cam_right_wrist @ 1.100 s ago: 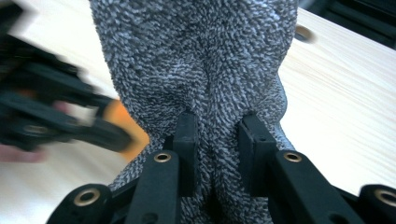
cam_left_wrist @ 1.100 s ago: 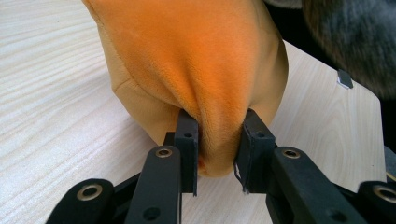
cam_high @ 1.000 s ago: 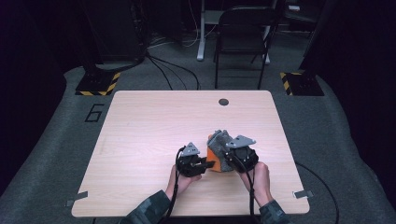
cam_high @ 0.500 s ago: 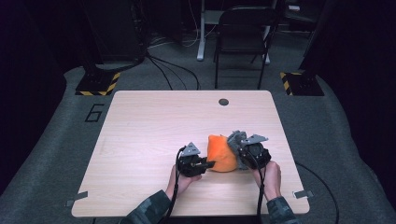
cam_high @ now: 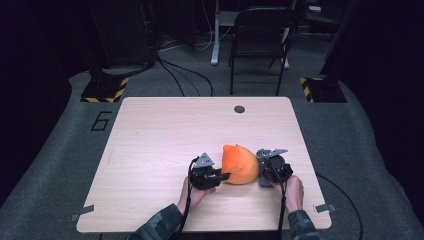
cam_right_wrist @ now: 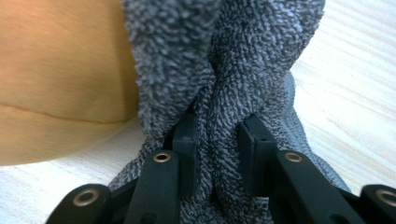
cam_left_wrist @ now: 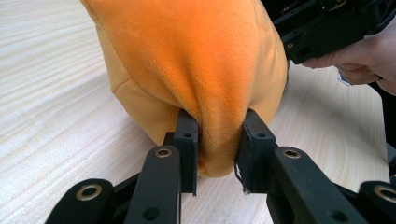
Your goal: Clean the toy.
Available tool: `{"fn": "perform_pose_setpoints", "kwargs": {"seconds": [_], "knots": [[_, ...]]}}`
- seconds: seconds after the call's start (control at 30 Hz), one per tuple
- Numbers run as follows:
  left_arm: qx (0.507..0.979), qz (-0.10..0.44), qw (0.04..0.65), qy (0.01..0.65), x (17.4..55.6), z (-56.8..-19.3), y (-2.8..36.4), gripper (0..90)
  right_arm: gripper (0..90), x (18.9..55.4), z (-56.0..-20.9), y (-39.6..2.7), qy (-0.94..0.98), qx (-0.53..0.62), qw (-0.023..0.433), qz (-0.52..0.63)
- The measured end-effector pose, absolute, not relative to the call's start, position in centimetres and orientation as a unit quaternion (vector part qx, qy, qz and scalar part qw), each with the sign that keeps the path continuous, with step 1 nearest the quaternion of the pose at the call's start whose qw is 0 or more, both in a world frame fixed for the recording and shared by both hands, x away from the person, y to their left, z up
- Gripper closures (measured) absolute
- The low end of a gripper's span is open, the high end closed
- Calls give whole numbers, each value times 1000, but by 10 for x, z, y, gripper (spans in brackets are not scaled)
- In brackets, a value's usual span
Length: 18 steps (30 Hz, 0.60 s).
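Observation:
An orange plush piece (cam_high: 240,164) sits on the wooden table (cam_high: 165,135) between my two grippers. My left gripper (cam_high: 226,176) comes at it from the left. In the left gripper view its jaws (cam_left_wrist: 219,140) are shut on a fold of the orange plush (cam_left_wrist: 187,60). My right gripper (cam_high: 261,170) is at the plush's right side. In the right gripper view its jaws (cam_right_wrist: 218,135) are shut on a twisted grey fleece fabric (cam_right_wrist: 224,56), with the orange plush (cam_right_wrist: 60,84) beside it on the left.
A small dark round hole (cam_high: 239,109) marks the table's far edge. Beyond the table stands a black chair (cam_high: 260,40). Yellow-and-black striped bases (cam_high: 105,90) lie on the grey floor, one on each side.
My right gripper has moved right and down toward the table, pulling the grey fabric off the top of the orange plush. More orange shows. The left gripper has stayed put.

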<state>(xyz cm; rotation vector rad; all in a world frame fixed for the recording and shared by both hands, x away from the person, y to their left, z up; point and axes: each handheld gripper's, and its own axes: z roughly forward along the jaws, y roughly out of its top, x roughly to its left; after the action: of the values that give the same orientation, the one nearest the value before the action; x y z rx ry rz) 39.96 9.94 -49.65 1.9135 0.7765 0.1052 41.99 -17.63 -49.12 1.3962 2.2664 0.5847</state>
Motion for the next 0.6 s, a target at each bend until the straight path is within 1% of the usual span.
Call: {"fn": "perform_pose_setpoints", "kwargs": {"seconds": [0.07, 0.1, 0.17, 0.2, 0.27, 0.37, 0.43, 0.53, 0.57, 0.6], "knots": [[795, 44, 511, 324, 400, -497, 100, 722, 710, 420, -489, -177, 812, 503, 208, 211], [795, 45, 511, 324, 400, -497, 100, 722, 710, 418, -478, -182, 807, 508, 212, 214], [795, 45, 511, 324, 400, -497, 100, 721, 711, 416, -473, -183, 803, 511, 214, 219], [796, 45, 510, 323, 400, -497, 100, 720, 710, 410, -452, -185, 790, 513, 225, 249], [795, 44, 510, 324, 400, -497, 100, 719, 710, 403, -434, -183, 786, 507, 233, 267], [797, 46, 509, 322, 400, -497, 100, 716, 710, 394, -414, -176, 783, 487, 223, 318], [797, 46, 509, 322, 400, -497, 100, 713, 711, 392, -414, -168, 794, 473, 222, 311], [796, 47, 509, 323, 401, -497, 100, 713, 712, 394, -424, -159, 804, 468, 214, 298], [798, 45, 506, 324, 401, -498, 100, 707, 716, 399, -439, -153, 814, 464, 207, 283], [798, 46, 507, 322, 402, -499, 100, 706, 717, 399, -442, -152, 811, 471, 204, 281]]}}
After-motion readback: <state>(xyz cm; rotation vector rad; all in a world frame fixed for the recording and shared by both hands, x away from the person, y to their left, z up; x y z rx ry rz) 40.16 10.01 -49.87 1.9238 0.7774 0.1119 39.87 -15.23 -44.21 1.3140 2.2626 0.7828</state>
